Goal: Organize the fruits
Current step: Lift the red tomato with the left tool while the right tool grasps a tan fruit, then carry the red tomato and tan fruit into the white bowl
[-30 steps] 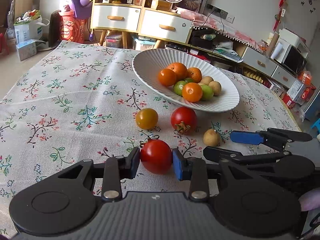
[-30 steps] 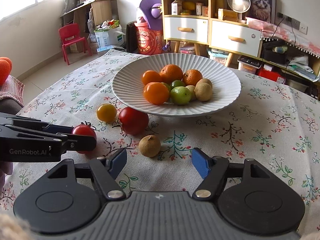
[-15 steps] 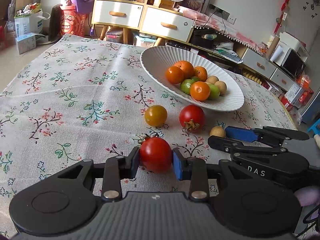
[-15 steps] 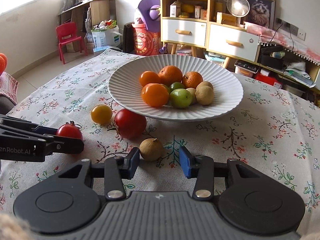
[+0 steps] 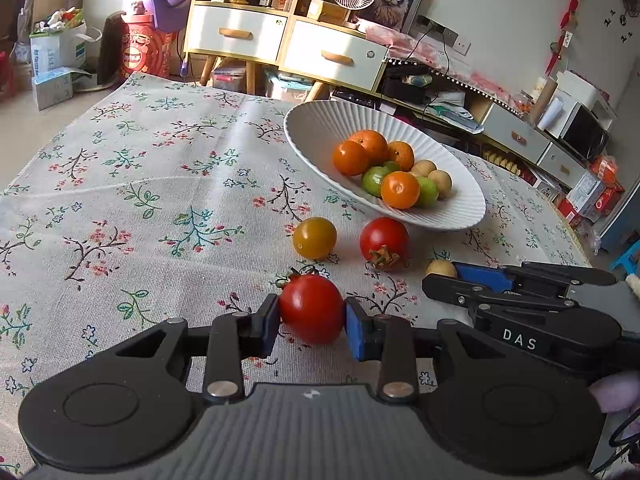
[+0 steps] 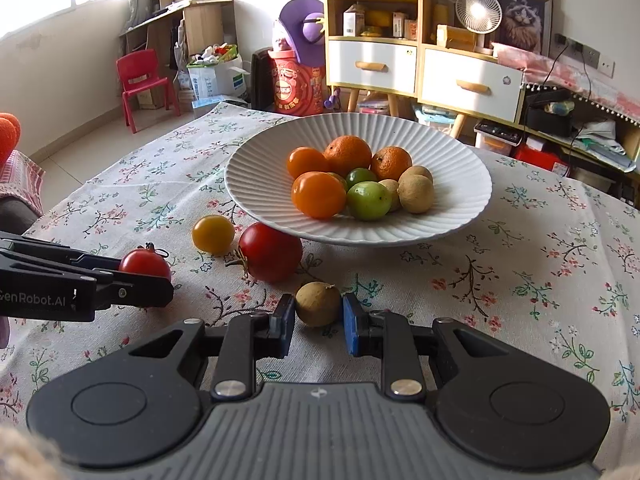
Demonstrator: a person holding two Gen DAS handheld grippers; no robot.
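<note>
My left gripper (image 5: pixel 312 322) is shut on a small red tomato (image 5: pixel 311 307), also seen in the right wrist view (image 6: pixel 145 265). My right gripper (image 6: pixel 319 322) is shut on a brown longan (image 6: pixel 318 303) resting on the cloth; it shows in the left wrist view (image 5: pixel 441 269) too. A yellow tomato (image 6: pixel 213 234) and a larger red tomato (image 6: pixel 271 252) lie on the cloth before the white ribbed bowl (image 6: pixel 260 176), which holds oranges, green fruits and longans.
The table has a floral cloth (image 5: pixel 160 184). Behind it stand a wooden drawer cabinet (image 6: pixel 420 68), a small fan (image 6: pixel 478 10) and a red child's chair (image 6: pixel 140 80). The two grippers sit side by side, close together.
My right gripper has moved forward and closed from wide open onto the longan. My left gripper has kept hold of the small red tomato and drifted slightly left.
</note>
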